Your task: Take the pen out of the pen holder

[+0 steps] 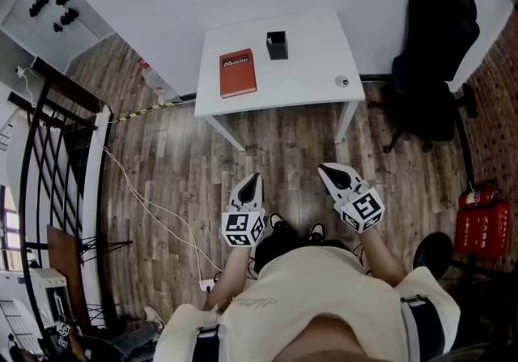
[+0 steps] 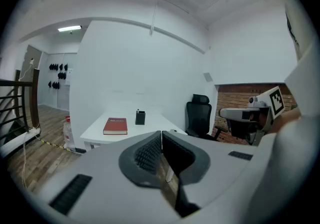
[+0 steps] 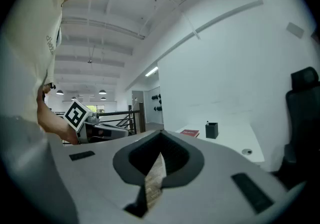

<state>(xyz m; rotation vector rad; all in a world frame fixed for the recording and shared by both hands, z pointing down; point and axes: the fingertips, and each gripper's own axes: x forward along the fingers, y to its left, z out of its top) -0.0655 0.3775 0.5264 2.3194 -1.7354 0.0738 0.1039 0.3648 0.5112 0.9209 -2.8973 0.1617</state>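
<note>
Two claws are held roughly level over the brown plank floor, well apart from the white rectangular table ahead. The left gripper is pressed together with nothing between its ribbed pads. The right gripper is likewise closed on nothing. The small black square pen holder stands upright near the table's far edge, straight ahead and between the lines of the two claws. A thin pen can just be made out as a tip above the holder's rim in the right gripper view, and it is taken to stand upright. An approach across the table and a lift straight up are therefore judged to be called for. The left gripper is judged slightly better aimed, since the holder sits just left of its jaw line, while it lies well to the right of the right gripper's. Just left of the holder a red hardback book lies flat, and its white cover lettering is too small to be read. A small round grey object rests near the table's right front corner. A black office chair stands beside the table. Lettering on the red wall box cannot be made out.
</note>
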